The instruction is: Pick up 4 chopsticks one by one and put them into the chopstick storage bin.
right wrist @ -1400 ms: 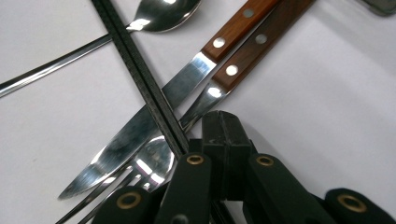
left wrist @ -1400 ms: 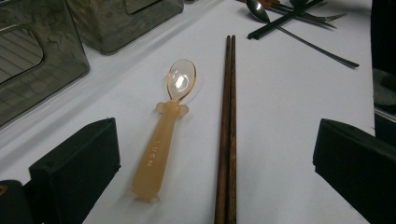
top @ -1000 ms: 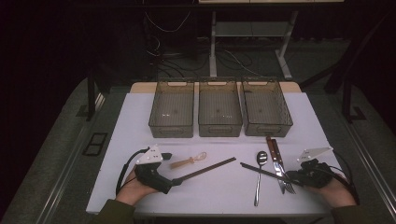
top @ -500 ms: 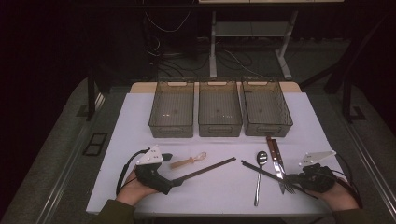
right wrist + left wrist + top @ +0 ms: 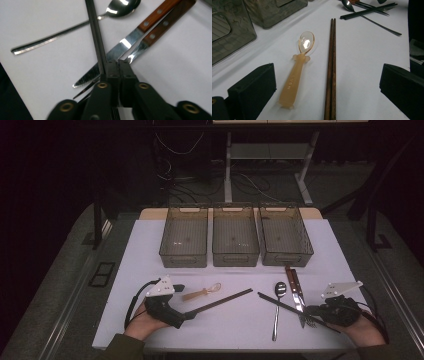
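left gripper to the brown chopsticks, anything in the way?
Nothing visible. The left gripper has its jaws open, and the brown chopsticks lie between them on bare table. The amber spoon lies alongside, apart from the chopsticks.

We are resting our left gripper (image 5: 186,315) at lower left, jaws spread wide; our right gripper (image 5: 309,310), lower right, is pinching closed.

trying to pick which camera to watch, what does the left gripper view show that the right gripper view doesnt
Left gripper view: an amber spoon and brown chopsticks lying side by side between open jaws, with grey bins beyond.
Right gripper view: a wooden-handled knife and fork just past jaws that are shut.
Shared: the steel spoon, the black chopsticks and the white table.
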The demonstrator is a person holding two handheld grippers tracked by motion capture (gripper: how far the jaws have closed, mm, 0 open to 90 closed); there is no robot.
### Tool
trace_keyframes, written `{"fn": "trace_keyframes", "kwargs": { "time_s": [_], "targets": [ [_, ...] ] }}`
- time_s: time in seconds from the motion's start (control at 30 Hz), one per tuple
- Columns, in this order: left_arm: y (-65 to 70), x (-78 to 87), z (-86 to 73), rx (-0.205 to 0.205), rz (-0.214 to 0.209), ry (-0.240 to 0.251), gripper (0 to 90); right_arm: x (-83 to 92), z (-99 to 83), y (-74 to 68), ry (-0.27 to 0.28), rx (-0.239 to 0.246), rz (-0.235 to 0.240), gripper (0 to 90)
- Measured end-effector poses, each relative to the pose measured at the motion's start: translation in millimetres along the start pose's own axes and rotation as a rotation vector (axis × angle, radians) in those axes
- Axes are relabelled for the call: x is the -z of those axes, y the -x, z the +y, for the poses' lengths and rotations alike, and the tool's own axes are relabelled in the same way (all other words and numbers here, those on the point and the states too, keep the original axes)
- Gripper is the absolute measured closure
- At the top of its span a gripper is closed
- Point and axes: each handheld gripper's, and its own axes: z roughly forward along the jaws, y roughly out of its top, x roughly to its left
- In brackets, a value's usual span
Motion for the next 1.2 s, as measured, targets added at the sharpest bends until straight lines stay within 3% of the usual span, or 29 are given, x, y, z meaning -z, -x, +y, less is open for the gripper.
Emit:
{"fn": "trace_keyframes", "kwargs": {
  "time_s": [0.07, 0.1, 0.17, 0.37, 0.73, 1.2],
  "targets": [
    [0.0, -0.1, 0.1, -0.001, 0.0, 0.0, 0.1, 1.6, 0.6, 1.0, 0.018, -0.001, 0.005, 84.4],
    [0.0, -0.4, 0.0, -0.001, -0.001, 0.0, 0.1, 4.5, 2.9, 1.0, 0.059, -0.007, 0.017, 76.7],
    [-0.1, -0.7, 0.0, 0.0, 0.0, -0.001, 0.1, 5.6, 5.8, 0.6, 0.088, -0.008, 0.035, 73.5],
    [0.2, -1.2, 0.2, -0.005, -0.001, -0.004, 0.1, -0.5, 15.3, -1.8, 0.123, 0.024, 0.055, 70.2],
    [0.8, -1.7, 0.1, -0.004, -0.002, -0.003, 0.1, -22.7, 25.6, -0.1, 0.07, 0.076, 0.093, 78.9],
    [1.0, -1.9, 0.2, -0.007, -0.003, -0.007, 0.1, -30.8, 24.8, -1.5, 0.044, 0.101, 0.108, 81.7]
  ]
}}
